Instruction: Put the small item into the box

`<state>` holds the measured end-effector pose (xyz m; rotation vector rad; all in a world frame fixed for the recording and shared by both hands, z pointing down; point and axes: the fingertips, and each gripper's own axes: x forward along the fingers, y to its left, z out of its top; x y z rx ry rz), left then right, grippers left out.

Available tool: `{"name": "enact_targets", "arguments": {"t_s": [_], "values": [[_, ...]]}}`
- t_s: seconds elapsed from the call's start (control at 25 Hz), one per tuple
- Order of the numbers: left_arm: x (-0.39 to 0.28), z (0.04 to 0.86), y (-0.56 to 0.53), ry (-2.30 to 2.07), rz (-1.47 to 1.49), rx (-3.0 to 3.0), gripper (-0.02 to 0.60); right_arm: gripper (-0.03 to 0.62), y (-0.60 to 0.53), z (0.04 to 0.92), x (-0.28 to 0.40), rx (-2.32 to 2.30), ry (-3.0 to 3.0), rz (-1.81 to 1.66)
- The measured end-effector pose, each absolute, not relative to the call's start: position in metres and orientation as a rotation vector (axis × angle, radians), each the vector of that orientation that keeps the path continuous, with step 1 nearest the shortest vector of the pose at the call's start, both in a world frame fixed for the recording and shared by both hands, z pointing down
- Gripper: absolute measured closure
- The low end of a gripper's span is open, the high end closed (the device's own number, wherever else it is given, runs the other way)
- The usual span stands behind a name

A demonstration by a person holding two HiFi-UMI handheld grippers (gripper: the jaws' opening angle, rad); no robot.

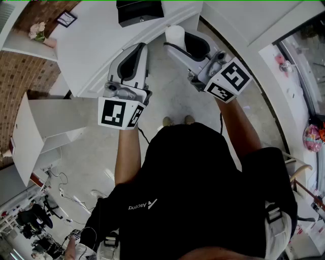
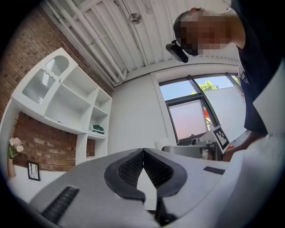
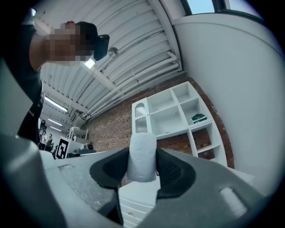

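The small item [image 1: 175,34] is a white, soft-looking cylinder. My right gripper [image 1: 184,41] is shut on it, both dark pads pressing its sides. In the right gripper view the white item [image 3: 142,156] stands upright between the jaws of the right gripper [image 3: 142,164], its top poking above them. My left gripper [image 1: 138,50] is held level with the right one and is shut on nothing; in the left gripper view the left gripper [image 2: 143,153] shows its pads meeting at the tips. A black box [image 1: 139,11] sits on the white counter [image 1: 91,51] beyond both grippers.
A white open shelf unit [image 2: 67,100] hangs on a brick wall. Flowers [image 1: 38,31] and a small framed picture [image 1: 66,19] stand at the counter's far left. A white cabinet [image 1: 45,127] is at my left. A window [image 2: 189,113] lies to the right.
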<state>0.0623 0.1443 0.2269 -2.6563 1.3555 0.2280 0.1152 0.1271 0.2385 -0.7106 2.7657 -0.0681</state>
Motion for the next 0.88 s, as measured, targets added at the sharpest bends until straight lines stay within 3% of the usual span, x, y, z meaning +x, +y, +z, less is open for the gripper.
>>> {"name": "enact_targets", "arguments": {"t_s": [0.88], "values": [[0.094,0.233,0.120,1.468,0.207,-2.587,0.583,0.411,0.100,0.247,0.163,-0.649,2.791,-0.105]]}}
